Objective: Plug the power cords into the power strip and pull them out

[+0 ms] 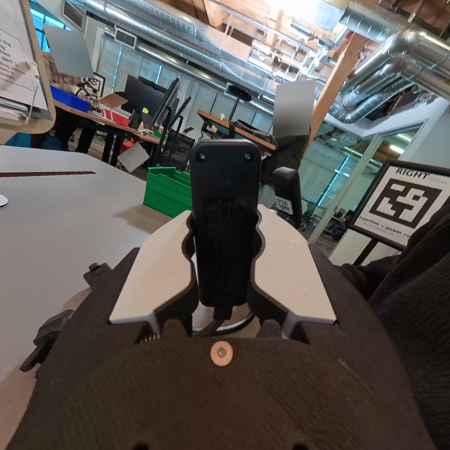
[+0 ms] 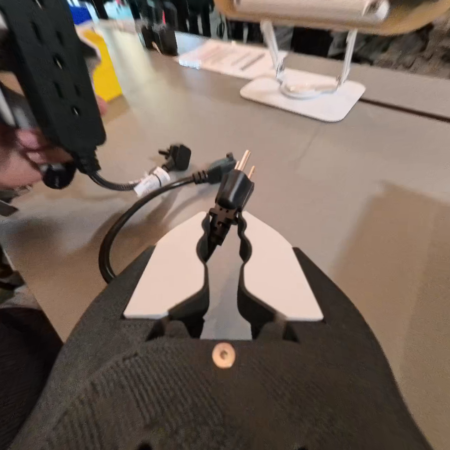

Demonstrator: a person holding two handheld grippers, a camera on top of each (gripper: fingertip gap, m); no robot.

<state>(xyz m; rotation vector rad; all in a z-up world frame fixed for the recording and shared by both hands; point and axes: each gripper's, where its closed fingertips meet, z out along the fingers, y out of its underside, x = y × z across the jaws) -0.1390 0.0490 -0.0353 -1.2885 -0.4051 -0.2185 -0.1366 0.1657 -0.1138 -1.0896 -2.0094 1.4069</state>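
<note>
My left gripper (image 1: 224, 246) clenched on black rigid plastic power strip (image 1: 225, 219), lifted off grey table (image 1: 60, 219), back facing me. My right gripper (image 2: 222, 226) pinches black three-prong plug (image 2: 235, 188) by ribbed strain relief; light but wobbly there, so better hold is on hard plug body. Cable (image 2: 117, 233) stiff, springy.

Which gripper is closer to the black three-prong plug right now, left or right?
Right. The right gripper is shut on the black three-prong plug, at its ribbed collar. The left gripper holds the black power strip raised, apart from the plug.
</note>
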